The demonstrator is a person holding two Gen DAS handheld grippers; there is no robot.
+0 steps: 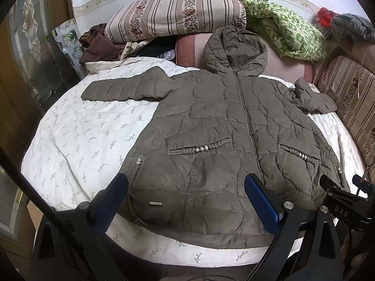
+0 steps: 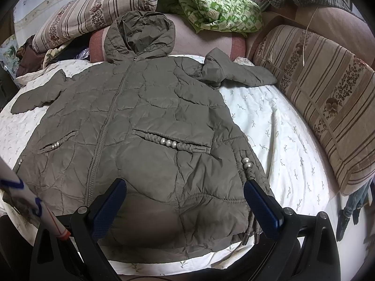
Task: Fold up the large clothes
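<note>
Quilted jacket (image 1: 222,140) lies flat on the bed (image 1: 77,128), hood at 12 o'clock; left gripper (image 1: 186,201) and right gripper (image 2: 185,201) fingers spread wide, empty, at its hem.

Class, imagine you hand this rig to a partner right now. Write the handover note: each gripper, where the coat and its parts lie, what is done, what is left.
Left gripper: open, empty, over the hem on the coat's left half.
Right gripper: open, empty, over the hem on the right half.
Quilted coat: face up and zipped on the white sheet, hood toward the pillows.
Left sleeve: stretched out flat to the side.
Right sleeve: bunched, doubled near the shoulder.
Done: coat spread out; no fold made.
Left: probably bring both sleeves in, then fold the body and hood.
</note>
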